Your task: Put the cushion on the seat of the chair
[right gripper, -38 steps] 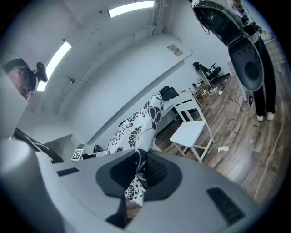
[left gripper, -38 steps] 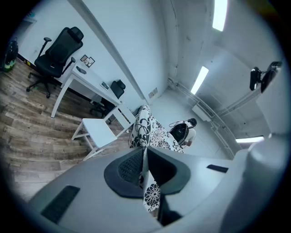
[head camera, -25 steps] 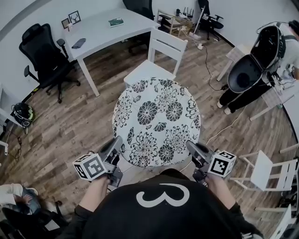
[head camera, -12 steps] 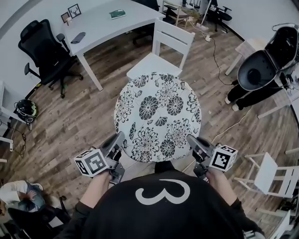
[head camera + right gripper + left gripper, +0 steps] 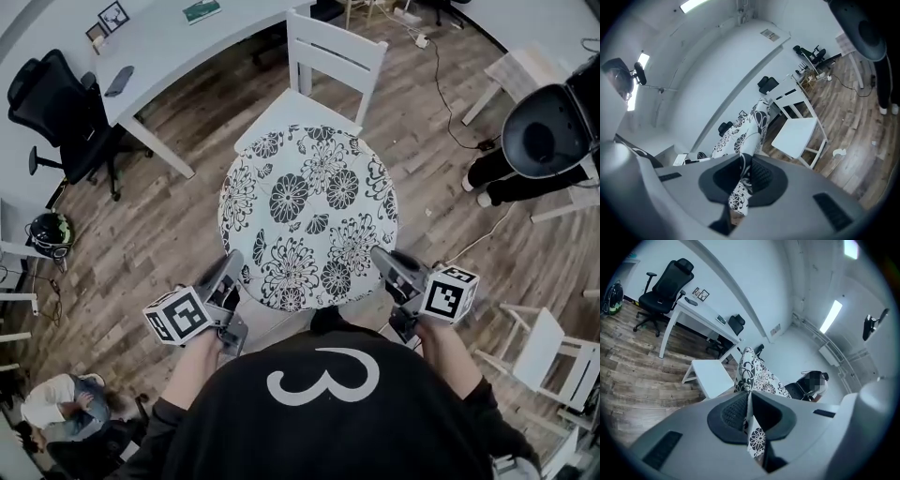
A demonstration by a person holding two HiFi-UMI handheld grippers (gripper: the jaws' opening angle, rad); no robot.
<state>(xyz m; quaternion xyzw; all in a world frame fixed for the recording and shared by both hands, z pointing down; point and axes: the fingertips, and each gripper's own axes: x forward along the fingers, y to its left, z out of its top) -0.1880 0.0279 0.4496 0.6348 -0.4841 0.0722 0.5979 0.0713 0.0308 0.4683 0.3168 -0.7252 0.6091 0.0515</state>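
Observation:
A round white cushion (image 5: 307, 217) with black flower print hangs flat in the air between my two grippers. My left gripper (image 5: 232, 272) is shut on its near left rim, and my right gripper (image 5: 382, 262) is shut on its near right rim. In the left gripper view the cushion (image 5: 751, 377) runs edge-on out from the pinched jaws; the right gripper view shows the cushion (image 5: 749, 131) the same way. A white wooden chair (image 5: 319, 80) stands just beyond the cushion, its seat (image 5: 281, 117) partly hidden under the cushion's far edge, its back farthest from me.
A white desk (image 5: 173, 42) stands at the upper left with a black office chair (image 5: 56, 108) beside it. Another person with a black round object (image 5: 553, 131) is at the right. White chairs (image 5: 544, 352) stand at the lower right. Cables lie on the wooden floor.
The cushion and both grippers have come closer to the white chair; the cushion's far edge now overlaps the front of the seat. Both grips are unchanged.

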